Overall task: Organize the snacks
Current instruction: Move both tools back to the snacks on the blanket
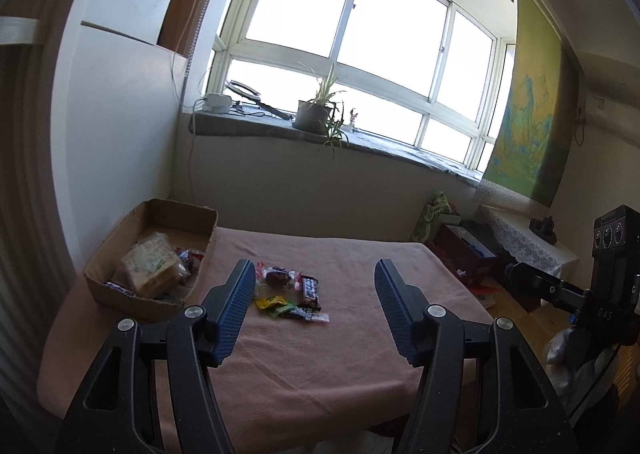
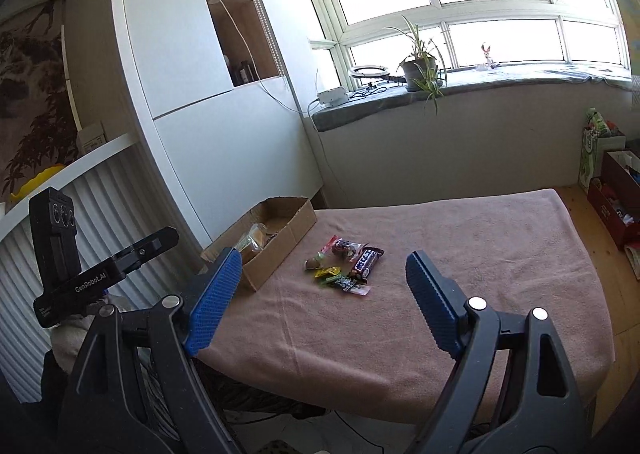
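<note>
Both claws are hanging short of the pile, above the near part of the pink cloth (image 2: 400, 334). Left gripper (image 1: 316, 294) is spread, nothing between its pads. Right gripper (image 2: 320, 286) is spread wider, also empty.

Landmark: the cardboard box (image 1: 120, 296), sitting at the cloth's left edge. It's already holding a pale yellow packet (image 1: 150, 268) and a few small wrapped bits.

The loose snacks are sitting in a tight cluster just right of the box: a yellow sachet (image 1: 269, 302) nearest, a green wrapper (image 1: 282, 310) touching it, the chocolate bar (image 2: 365, 262) on the side away from the box, and a dark round candy (image 1: 279, 278) at the back.

My read: the step is approach and pick.
- Left claw is closer to the box, so it's probably the better carrier.
- Start with the bar: rigid and sitting at the cluster's edge.
- Come in low and close across its narrow width.
- Thin sachets risk dragging the cloth up with them.
</note>
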`<act>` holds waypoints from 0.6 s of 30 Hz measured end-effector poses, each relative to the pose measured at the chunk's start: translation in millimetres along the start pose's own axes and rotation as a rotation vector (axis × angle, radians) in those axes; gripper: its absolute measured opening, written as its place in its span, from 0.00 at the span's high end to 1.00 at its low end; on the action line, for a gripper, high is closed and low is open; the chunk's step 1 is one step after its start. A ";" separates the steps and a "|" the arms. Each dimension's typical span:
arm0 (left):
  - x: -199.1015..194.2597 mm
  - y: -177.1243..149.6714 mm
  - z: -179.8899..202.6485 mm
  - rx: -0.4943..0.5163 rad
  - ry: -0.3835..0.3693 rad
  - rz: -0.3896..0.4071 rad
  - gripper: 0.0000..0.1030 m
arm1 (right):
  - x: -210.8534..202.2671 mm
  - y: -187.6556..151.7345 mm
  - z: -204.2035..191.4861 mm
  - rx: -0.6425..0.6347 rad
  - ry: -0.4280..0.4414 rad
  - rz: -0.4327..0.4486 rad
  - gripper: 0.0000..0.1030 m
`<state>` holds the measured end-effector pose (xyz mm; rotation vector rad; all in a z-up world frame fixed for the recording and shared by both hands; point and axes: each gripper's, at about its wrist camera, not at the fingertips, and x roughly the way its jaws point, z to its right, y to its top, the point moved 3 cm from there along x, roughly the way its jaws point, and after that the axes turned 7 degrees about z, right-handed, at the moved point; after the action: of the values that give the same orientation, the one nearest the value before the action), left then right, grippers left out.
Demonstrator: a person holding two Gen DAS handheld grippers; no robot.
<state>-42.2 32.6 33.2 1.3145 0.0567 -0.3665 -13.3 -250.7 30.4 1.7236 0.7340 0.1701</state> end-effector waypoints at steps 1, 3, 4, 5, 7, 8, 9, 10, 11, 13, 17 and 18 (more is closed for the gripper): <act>-0.8 -1.4 -3.3 -0.007 0.002 -0.001 0.40 | -1.9 -1.1 -0.2 0.002 -0.002 0.000 0.16; -1.6 -4.0 -8.1 -0.015 0.005 -0.007 0.40 | -2.3 -1.2 -3.3 -0.008 -0.006 -0.002 0.16; -0.6 -5.1 -10.0 -0.013 0.010 -0.009 0.40 | -1.0 -0.5 -5.4 -0.015 -0.007 -0.003 0.16; 1.3 -6.3 -12.6 -0.013 0.016 -0.012 0.40 | 2.1 0.4 -7.9 -0.023 -0.007 -0.008 0.16; 8.3 -10.7 -17.7 -0.024 0.017 -0.025 0.40 | 10.9 0.7 -11.5 -0.034 -0.005 -0.021 0.16; 13.2 -13.1 -20.5 -0.031 0.019 -0.034 0.40 | 16.6 -0.8 -12.9 -0.039 -0.006 -0.031 0.16; 19.0 -16.2 -22.9 -0.036 0.022 -0.044 0.40 | 23.4 -1.9 -13.8 -0.043 -0.008 -0.043 0.16; 25.3 -20.7 -26.1 -0.041 0.025 -0.058 0.40 | 30.9 -3.7 -13.9 -0.051 -0.009 -0.058 0.16; 32.6 -25.3 -28.5 -0.049 0.026 -0.073 0.40 | 39.6 -5.8 -13.3 -0.059 -0.012 -0.074 0.16; 47.7 -36.6 -32.2 -0.066 0.029 -0.107 0.40 | 59.4 -10.9 -7.9 -0.066 -0.020 -0.110 0.16; 84.8 -55.3 -30.2 -0.064 0.025 -0.180 0.52 | 99.1 -21.4 13.3 -0.041 -0.024 -0.183 0.16; 95.4 -58.5 -28.9 -0.066 0.017 -0.198 0.55 | 107.9 -23.9 19.1 -0.041 -0.033 -0.198 0.18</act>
<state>35.1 26.0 -52.4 1.2500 0.2129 -0.5171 72.0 -204.3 -25.6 1.6009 0.8659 0.0193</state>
